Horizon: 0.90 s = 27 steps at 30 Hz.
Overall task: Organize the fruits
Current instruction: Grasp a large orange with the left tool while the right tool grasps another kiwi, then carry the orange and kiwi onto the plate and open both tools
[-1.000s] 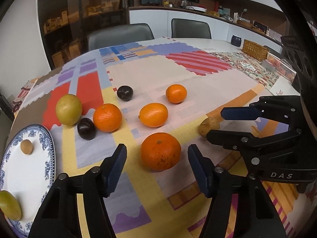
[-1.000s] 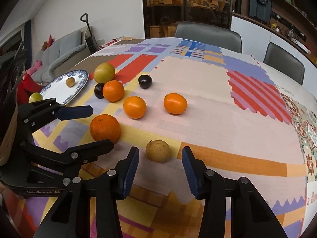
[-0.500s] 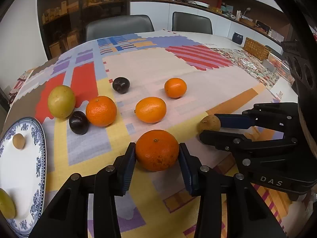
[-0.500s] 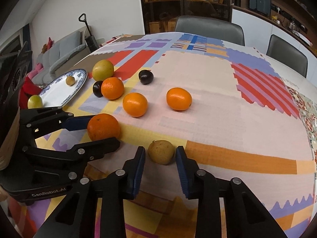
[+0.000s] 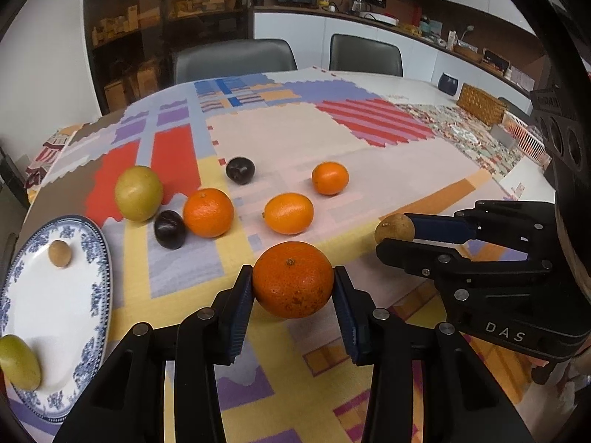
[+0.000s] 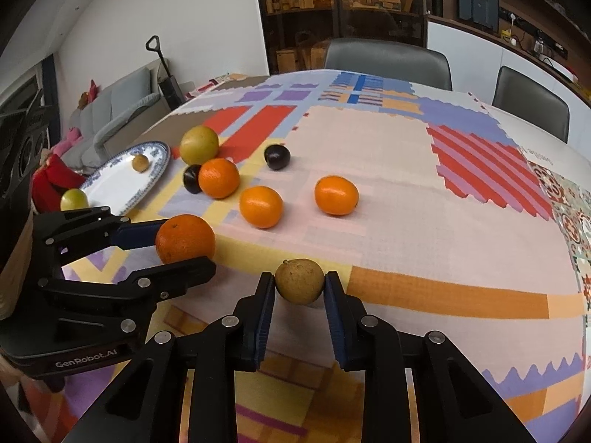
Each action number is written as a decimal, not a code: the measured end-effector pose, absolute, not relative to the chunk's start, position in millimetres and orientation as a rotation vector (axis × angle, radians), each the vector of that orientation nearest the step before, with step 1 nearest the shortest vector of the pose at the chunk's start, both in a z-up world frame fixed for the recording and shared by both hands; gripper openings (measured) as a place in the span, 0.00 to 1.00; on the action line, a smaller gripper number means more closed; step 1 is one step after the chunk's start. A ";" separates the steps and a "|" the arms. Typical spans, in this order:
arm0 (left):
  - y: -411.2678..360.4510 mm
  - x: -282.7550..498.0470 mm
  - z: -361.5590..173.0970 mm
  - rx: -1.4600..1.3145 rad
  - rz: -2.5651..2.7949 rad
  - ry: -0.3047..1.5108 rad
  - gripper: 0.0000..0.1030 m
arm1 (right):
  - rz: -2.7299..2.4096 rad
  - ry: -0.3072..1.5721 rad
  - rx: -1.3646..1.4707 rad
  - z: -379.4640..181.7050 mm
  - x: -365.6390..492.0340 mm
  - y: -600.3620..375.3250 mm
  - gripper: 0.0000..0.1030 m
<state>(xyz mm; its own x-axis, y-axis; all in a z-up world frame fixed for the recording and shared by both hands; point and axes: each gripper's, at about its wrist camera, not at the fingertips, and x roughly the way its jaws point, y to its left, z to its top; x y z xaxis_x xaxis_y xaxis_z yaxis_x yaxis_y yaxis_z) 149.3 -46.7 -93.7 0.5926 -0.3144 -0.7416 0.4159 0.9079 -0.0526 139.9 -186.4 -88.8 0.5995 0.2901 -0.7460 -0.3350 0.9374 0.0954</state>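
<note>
- Both grippers have closed since a second ago, when their blue pads stood wide apart around fruit lying on the cloth; each now carries its fruit.
- Left wrist view: the left gripper [image 5: 293,295] is clamped on the big round orange with a pitted skin [image 5: 293,279], pads touching its two sides at about mid-height. The fruit seems just clear of the patchwork tablecloth [image 5: 184,258] (a shadow lies under it).
- The white oval plate with a blue floral rim [image 5: 94,277] lies at 9 o'clock from the orange, with a small brown round fruit [image 5: 59,253] and a green-yellow fruit [image 5: 18,361] on it. To do this well, I judge, swing left with the orange low and set it on the bare middle, not on either fruit.
- Right wrist view: the right gripper [image 6: 299,295] is pinched on the small tan round fruit with a stem nub [image 6: 300,281], the pads meeting its widest part.
- From here the plate [image 6: 162,162] sits at 10 o'clock, beyond the left gripper [image 6: 177,247]. Best to let the left go first, I think, since both paths cross; keep the squeeze light on this softer-looking fruit.
- Three smaller oranges, two dark plums and a yellow-green apple remain on the cloth.
</note>
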 end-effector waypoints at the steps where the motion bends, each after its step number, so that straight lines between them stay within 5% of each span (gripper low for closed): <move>1: -45.7 147.5 -91.1 0.128 -0.422 0.829 0.40 | 0.363 0.848 -0.057 -86.6 138.2 -185.9 0.28; 27: 5.2 84.4 -16.4 0.093 -0.262 0.668 0.40 | 0.444 0.676 -0.036 -12.1 93.1 -151.1 0.28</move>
